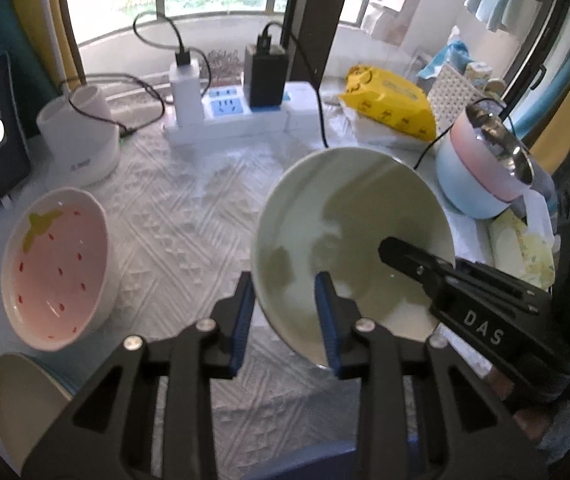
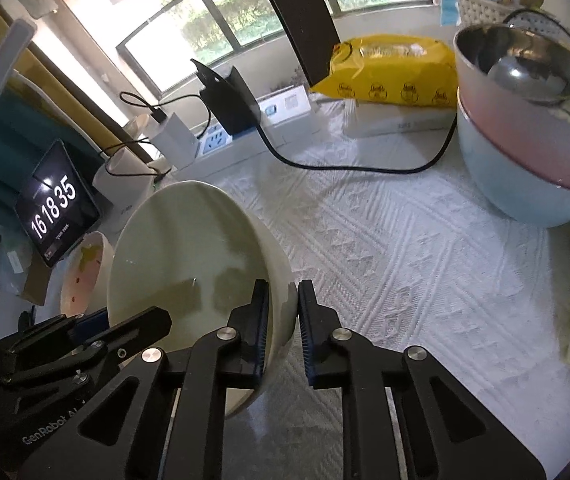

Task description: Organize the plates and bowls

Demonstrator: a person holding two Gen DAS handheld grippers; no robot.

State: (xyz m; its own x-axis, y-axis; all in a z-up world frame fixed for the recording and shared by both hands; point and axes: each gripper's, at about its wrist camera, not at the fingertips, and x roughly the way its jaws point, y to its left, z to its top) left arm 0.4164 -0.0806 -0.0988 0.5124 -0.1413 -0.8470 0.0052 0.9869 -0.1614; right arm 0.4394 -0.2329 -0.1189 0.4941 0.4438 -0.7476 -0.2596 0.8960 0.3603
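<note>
Both the left tongs (image 1: 285, 320) and the right tongs (image 2: 283, 328) clamp the rim of a tilted pale green bowl (image 1: 349, 240), from opposite sides. A strawberry bowl (image 1: 55, 268) sits near the counter's (image 1: 189, 232) left edge.

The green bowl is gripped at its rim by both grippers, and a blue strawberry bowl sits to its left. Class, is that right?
Not quite. The strawberry bowl is pink, not blue, as the left wrist view shows. The rest holds: the left gripper and right gripper both grip the green bowl at its rim.
</note>
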